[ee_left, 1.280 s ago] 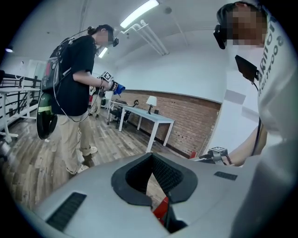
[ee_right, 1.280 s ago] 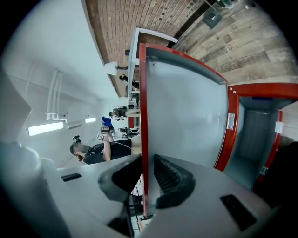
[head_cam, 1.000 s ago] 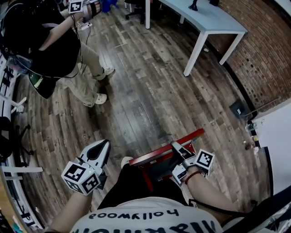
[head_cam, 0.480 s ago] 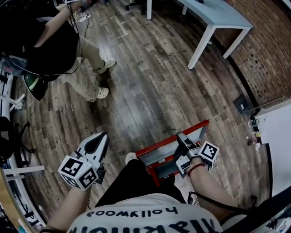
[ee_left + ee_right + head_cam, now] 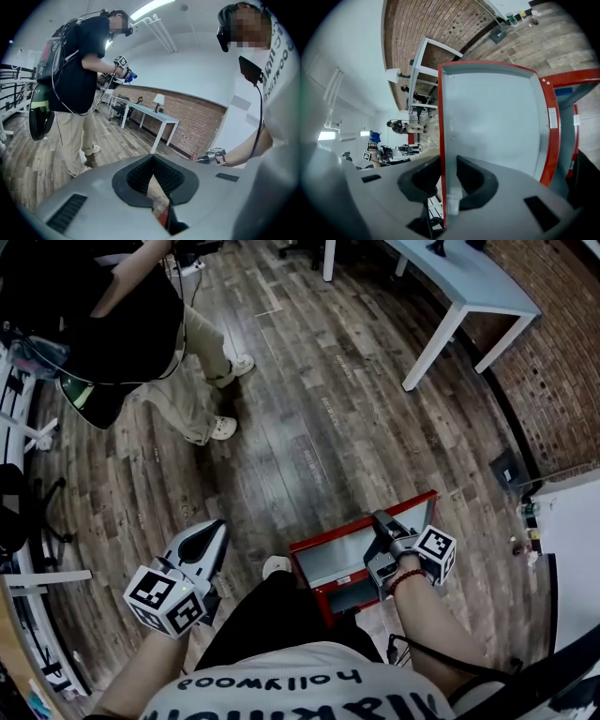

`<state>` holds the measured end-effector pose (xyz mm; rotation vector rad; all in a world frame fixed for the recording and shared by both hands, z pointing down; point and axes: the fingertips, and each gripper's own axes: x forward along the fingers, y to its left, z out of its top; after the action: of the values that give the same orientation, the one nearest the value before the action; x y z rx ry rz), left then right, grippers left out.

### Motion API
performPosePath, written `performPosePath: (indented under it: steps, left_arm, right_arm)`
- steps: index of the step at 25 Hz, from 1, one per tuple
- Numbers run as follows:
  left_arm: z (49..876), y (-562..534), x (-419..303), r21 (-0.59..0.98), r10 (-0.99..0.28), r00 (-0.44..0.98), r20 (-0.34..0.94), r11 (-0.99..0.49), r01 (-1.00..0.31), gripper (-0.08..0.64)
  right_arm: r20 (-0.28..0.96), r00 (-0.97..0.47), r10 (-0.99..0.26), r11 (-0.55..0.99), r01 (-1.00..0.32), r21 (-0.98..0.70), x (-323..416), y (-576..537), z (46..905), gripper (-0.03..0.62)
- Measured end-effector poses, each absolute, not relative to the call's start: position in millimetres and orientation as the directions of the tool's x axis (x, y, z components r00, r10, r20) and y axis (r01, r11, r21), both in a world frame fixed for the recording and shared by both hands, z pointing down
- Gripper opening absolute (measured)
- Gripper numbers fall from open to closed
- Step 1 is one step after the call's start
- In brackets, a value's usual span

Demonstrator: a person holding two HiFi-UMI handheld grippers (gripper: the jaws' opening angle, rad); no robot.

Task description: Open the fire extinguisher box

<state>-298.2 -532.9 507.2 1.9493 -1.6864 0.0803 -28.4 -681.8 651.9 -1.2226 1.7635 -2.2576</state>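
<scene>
The red fire extinguisher box (image 5: 345,602) stands on the wooden floor just in front of my legs. Its door (image 5: 343,555) is swung out, grey inner face up, red rim along the far edge. My right gripper (image 5: 382,527) grips that door at its free edge. In the right gripper view the thin door edge (image 5: 442,140) runs straight between the pads of the right gripper (image 5: 447,187), and the grey panel (image 5: 492,117) fills the view. My left gripper (image 5: 202,542) hangs at the left, apart from the box, with nothing in it; the left gripper (image 5: 152,180) has its jaws together.
Another person (image 5: 141,324) with grippers stands on the floor at the upper left. A white table (image 5: 469,287) is at the back right beside a brick wall (image 5: 562,381). White racks (image 5: 19,474) line the left edge. My shoe (image 5: 275,565) is next to the box.
The door has swung further out with my right gripper on its edge, and more of its grey inner face shows. The left gripper has stayed put.
</scene>
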Motion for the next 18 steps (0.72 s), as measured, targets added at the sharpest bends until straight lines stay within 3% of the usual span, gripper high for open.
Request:
performPosePath:
  steps: [18]
  left_arm:
    - [522,-526,-331,0.377,-0.887,0.175,0.427,-0.001,-0.926,0.007]
  right_arm:
    - [0.553,-0.67,-0.495,-0.285,-0.476,-0.832,-50,-703,678,0.12]
